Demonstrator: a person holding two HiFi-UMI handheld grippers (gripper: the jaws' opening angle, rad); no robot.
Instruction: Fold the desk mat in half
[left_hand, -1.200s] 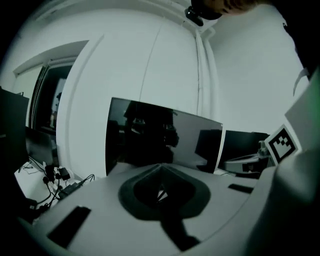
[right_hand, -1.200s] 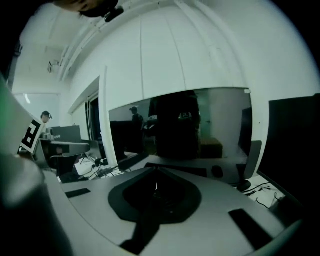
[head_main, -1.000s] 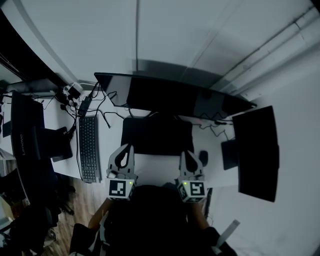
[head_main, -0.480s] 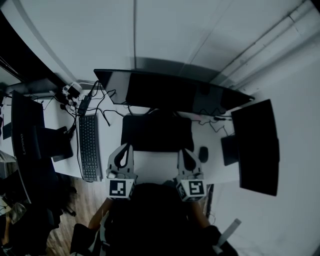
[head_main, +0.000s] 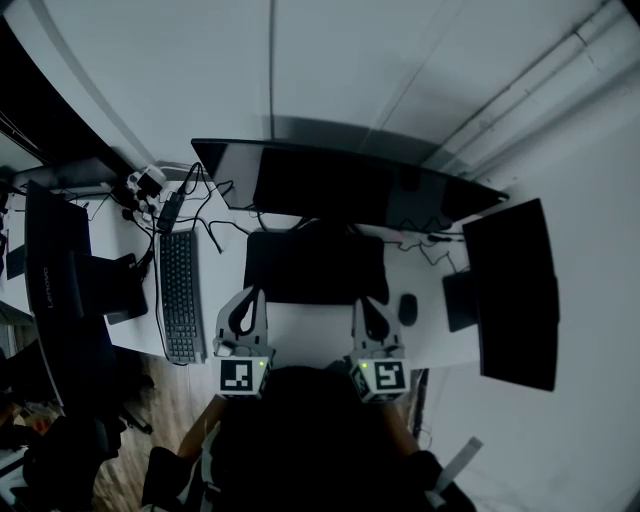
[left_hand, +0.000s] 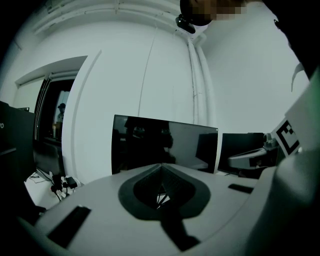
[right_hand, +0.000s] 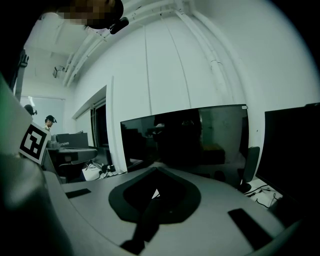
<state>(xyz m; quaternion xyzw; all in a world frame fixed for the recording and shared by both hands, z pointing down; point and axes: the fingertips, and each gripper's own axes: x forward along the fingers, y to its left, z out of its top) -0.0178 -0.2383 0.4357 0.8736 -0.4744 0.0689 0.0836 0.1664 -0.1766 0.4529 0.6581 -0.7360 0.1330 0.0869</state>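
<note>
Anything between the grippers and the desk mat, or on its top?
Nothing visible. The left gripper and right gripper, both shut, are at the near edge of the desk mat, whose top looks bare. The mouse lies beside its right edge.

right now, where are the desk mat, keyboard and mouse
desk mat (head_main: 315, 268), head view, middle of its surface
keyboard (head_main: 180, 295), head view, middle of its keys
mouse (head_main: 408, 309), head view, top of its body

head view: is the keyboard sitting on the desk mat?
No, the keyboard lies on the bare white desk, apart from the black desk mat and to its left.
</note>
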